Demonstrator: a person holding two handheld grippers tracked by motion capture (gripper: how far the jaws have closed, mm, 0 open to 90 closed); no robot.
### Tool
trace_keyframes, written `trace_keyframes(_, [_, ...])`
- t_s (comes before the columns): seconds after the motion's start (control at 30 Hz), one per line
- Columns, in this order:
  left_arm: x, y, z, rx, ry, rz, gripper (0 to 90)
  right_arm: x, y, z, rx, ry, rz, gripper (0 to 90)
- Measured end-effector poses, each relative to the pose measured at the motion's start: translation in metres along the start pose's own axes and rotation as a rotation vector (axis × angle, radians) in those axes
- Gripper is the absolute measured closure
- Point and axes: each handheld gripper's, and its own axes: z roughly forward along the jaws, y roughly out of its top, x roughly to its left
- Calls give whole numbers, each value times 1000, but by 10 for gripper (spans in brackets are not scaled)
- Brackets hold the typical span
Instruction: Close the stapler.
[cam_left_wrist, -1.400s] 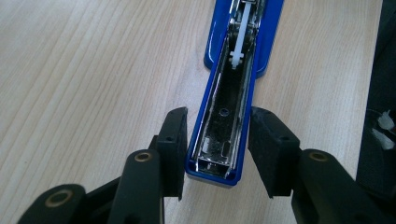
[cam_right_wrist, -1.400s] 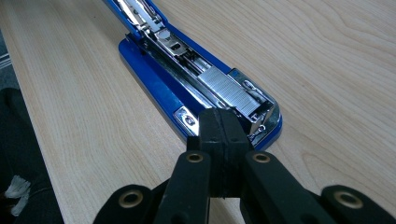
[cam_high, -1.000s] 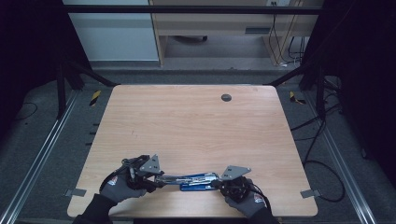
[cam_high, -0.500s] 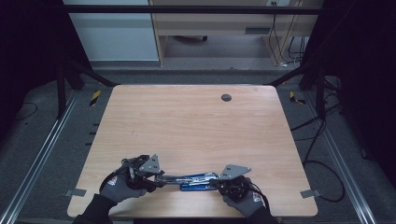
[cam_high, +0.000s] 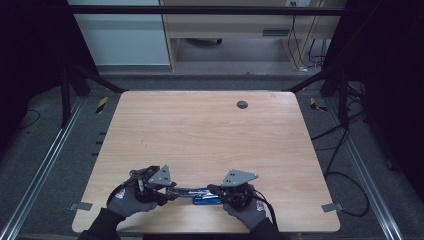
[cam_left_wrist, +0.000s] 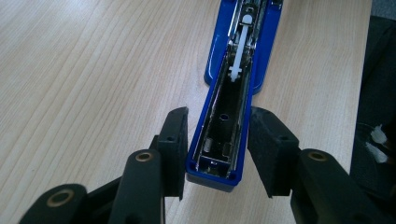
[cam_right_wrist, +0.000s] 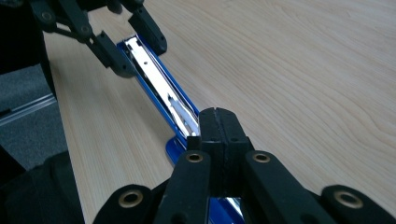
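A blue stapler (cam_high: 204, 195) lies opened out flat near the table's front edge, its metal staple channel (cam_left_wrist: 233, 88) facing up. My left gripper (cam_high: 172, 192) grips the end of the stapler's long blue arm (cam_right_wrist: 149, 74), one black pad on each side (cam_left_wrist: 173, 140). My right gripper (cam_high: 214, 189) is shut, pads pressed together with nothing between them. Its tips (cam_right_wrist: 217, 122) hover just over the stapler's middle, close to the hinge. Gloved hands hold both grippers.
The wooden table (cam_high: 210, 135) stretches away beyond the stapler, with a round dark cable hole (cam_high: 242, 104) near its far edge. The front edge lies just below my hands. Cables (cam_high: 345, 150) trail on the floor to the right.
My right gripper has shifted left along the stapler and risen slightly, still shut. The left gripper and the stapler have stayed put.
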Motion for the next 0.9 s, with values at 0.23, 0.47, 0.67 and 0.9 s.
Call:
trace_keyframes(0.23, [0, 0, 0, -2, 0, 3, 587, 9, 11, 19, -10, 12, 3, 900])
trace_keyframes(0.47, [0, 0, 0, -2, 2, -1, 587, 14, 16, 31, -16, 18, 7, 900])
trace_keyframes(0.67, [0, 0, 0, -6, 2, -6, 586, 20, 18, 41, -4, 25, -2, 900])
trace_keyframes(0.9, [0, 0, 0, -7, 0, -9, 585, 26, 19, 52, 14, 34, -7, 900])
